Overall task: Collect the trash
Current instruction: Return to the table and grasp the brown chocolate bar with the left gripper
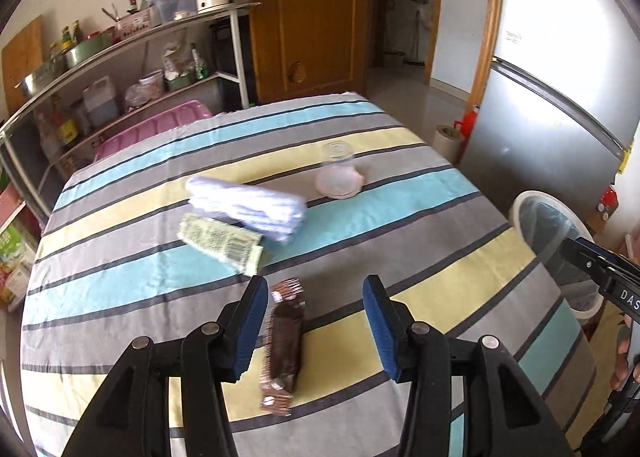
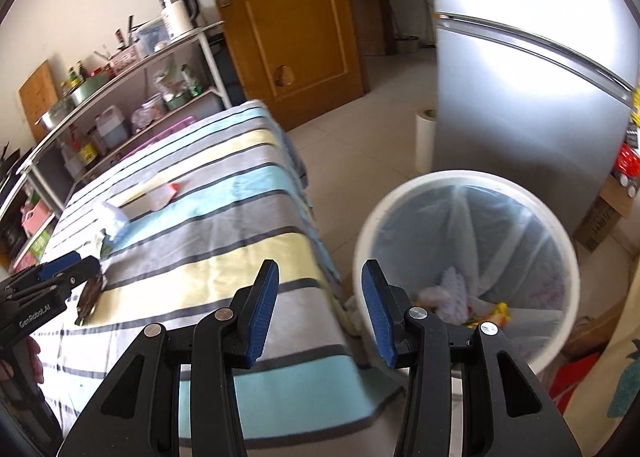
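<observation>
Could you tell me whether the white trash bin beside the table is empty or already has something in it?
Not empty: the white trash bin holds crumpled white and yellow trash at the bottom of its liner.

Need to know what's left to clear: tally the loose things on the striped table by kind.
Brown snack wrapper: 1
Green wrapper: 1
Folded white cloth: 1
Clear plastic cup: 1
Pink lid: 1
Total: 5

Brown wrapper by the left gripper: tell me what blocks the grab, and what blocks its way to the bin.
Nothing visible blocks either. The left gripper is open, and the brown wrapper lies between its fingers, beside the left one. Only bare striped cloth separates it from the white bin at the table's edge.
</observation>
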